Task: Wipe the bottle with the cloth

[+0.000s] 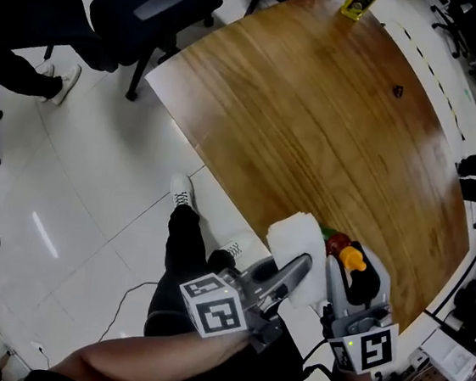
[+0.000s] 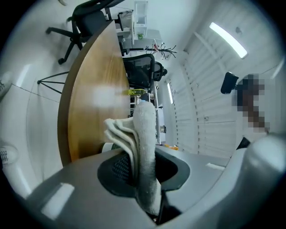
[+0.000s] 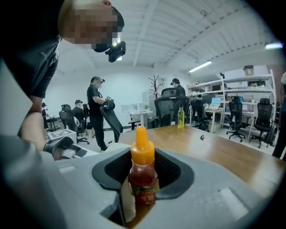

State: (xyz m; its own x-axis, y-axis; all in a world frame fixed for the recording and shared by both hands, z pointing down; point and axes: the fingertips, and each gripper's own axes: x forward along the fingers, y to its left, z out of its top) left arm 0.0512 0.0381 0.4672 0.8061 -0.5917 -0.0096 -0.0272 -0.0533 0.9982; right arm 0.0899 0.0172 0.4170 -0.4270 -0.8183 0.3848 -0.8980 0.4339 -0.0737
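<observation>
Two things are held at the near edge of the wooden surface (image 1: pixel 315 117): a cloth (image 1: pixel 294 234) and a bottle (image 1: pixel 350 258).
The white cloth is pinched between the jaws of the left gripper (image 1: pixel 302 265), with its folds standing past them. The red bottle with an orange cap is clamped in the right gripper (image 1: pixel 356 277), just right of the cloth. A yellow bottle (image 1: pixel 360 1) is seen at the far end.

Bright, even light is given by ceiling strips (image 2: pixel 228 39) far beyond the jaws. A pale glare patch is seen on the table (image 2: pixel 91 96) ahead of the left jaws, past the cloth (image 2: pixel 144 134). Both gripper views are strongly bent at the edges, with dark corners.
</observation>
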